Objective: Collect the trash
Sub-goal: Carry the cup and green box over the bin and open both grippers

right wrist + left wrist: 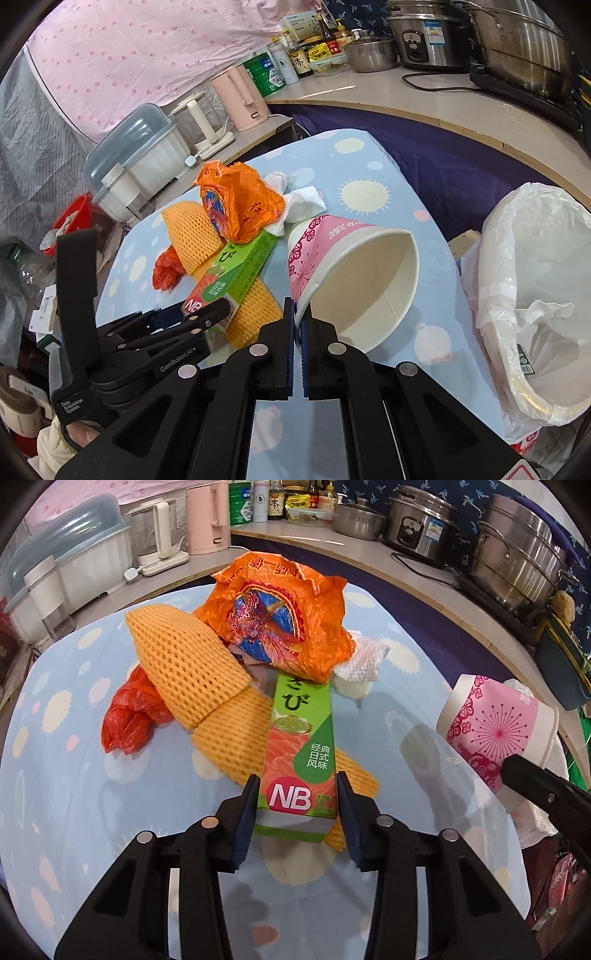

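Observation:
A green wasabi box [299, 746] marked NB lies on yellow foam netting [188, 664] in the trash pile. My left gripper [297, 794] has a pad pressed on each long side of the box's near end. A crumpled orange bag [280, 609], a red bag [129, 716] and white tissue [362, 661] lie around it. My right gripper [298, 314] is shut on the rim of a pink paper cup [354, 280], holding it tilted above the table with its empty mouth facing me. In the right wrist view the left gripper [207, 314] sits on the box [236, 266].
A bin lined with a white plastic bag [535, 295] stands open just off the table's right edge. The table wears a light blue patterned cloth [74, 794]. Behind it a counter holds kettles [207, 517], bottles and steel pots [517, 554].

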### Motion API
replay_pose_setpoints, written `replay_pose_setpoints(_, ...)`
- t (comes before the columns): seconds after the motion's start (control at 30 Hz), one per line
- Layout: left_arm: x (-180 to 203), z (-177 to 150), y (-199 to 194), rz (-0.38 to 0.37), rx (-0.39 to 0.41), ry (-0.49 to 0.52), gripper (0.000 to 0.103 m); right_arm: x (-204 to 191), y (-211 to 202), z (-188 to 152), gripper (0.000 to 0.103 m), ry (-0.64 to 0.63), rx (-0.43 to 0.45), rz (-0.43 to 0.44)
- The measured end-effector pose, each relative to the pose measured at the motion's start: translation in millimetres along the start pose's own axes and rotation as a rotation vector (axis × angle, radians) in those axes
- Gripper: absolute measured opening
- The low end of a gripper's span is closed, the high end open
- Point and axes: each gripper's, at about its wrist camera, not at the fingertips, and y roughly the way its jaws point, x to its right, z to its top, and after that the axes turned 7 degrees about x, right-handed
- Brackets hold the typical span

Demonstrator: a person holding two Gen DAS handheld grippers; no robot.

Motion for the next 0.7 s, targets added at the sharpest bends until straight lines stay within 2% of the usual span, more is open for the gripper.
replay_pose_setpoints(0.5, 19, -3, -85, -0.046, 0.089, -0.052, 0.038, 11, -62, 9, 0.004, 0.025, 0.107, 0.012)
replay_pose_setpoints(0.7, 40, 1, -113, -0.084, 0.125, -0.034, 0.037, 21, -86, 8, 0.004, 0.035, 0.142, 0.012)
